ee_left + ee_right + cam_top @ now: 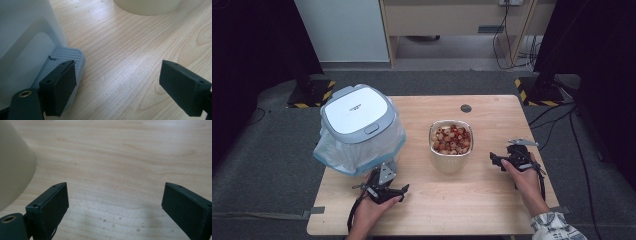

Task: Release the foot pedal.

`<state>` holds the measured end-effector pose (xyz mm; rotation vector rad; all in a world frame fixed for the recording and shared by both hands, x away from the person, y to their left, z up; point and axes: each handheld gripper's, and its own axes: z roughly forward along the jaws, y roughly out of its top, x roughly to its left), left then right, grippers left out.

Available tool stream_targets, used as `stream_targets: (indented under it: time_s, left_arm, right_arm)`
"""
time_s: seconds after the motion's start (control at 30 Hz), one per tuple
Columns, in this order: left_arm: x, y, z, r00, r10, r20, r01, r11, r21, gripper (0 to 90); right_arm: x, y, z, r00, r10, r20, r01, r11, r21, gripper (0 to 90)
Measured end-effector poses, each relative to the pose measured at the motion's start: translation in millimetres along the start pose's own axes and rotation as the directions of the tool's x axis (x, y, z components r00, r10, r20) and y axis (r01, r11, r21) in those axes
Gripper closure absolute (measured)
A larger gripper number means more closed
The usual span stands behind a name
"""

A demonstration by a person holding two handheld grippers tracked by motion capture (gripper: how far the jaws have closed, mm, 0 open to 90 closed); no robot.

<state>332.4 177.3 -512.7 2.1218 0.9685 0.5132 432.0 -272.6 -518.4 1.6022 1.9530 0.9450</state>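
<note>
Honestly, the bin (359, 129) was the thing to watch. It sat at the table's (447, 200) left rear corner, lid shut, liner bag bulging out under the rim, and its grey pedal (67, 55) poked out at the front near side. My guess was that pressing the pedal was the next job, and it looked easy to botch: the left gripper (382, 187) was right beside the pedal, one jaw overlapping its edge in the left gripper view, so a push from that angle could have slipped off or shoved the light bin backwards instead of popping the lid.

Second worry was the bowl (451, 145) of reddish bits in the middle of the table. It was full nearly to the brim, so a clumsy grab or tilt could have scattered them.

Left jaws were spread wide, holding nothing; whether that jaw touched the pedal I couldn't tell. Right gripper (512, 159) was also wide open and empty, hovering over bare wood just right of the bowl.
</note>
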Motion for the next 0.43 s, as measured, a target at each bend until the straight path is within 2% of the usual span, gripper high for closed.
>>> stream_targets:
  time_s: [0.1, 0.23, 0.3, 0.43]
  left_arm:
    - [-0.8, 0.0, 0.4, 0.9999, 0.009, 0.004, -0.01, 0.9999, 0.006, 13.4]
    - [-2.7, -0.3, 2.2, 0.9997, 0.023, 0.012, -0.023, 0.9995, 0.021, 13.9]
    - [-3.3, -0.2, 2.4, 0.9995, 0.03, 0.007, -0.031, 0.9992, 0.025, 14.2]
    - [-3.0, -0.1, 2.1, 0.9995, 0.031, 0.008, -0.032, 0.9992, 0.025, 14.4]
  right_arm:
    - [5.0, -4.8, 6.8, 0.9999, -0.008, 0.009, 0.008, 0.9994, 0.035, 7.6]
    - [11.9, -11.7, 13.0, 0.9992, -0.036, 0.019, 0.035, 0.998, 0.053, 6.3]
    - [15.5, -15.9, 15.3, 0.9963, -0.072, 0.047, 0.07, 0.9967, 0.041, 5.8]
    - [18.0, -16.9, 15.4, 0.9955, -0.081, 0.049, 0.079, 0.9962, 0.037, 5.4]
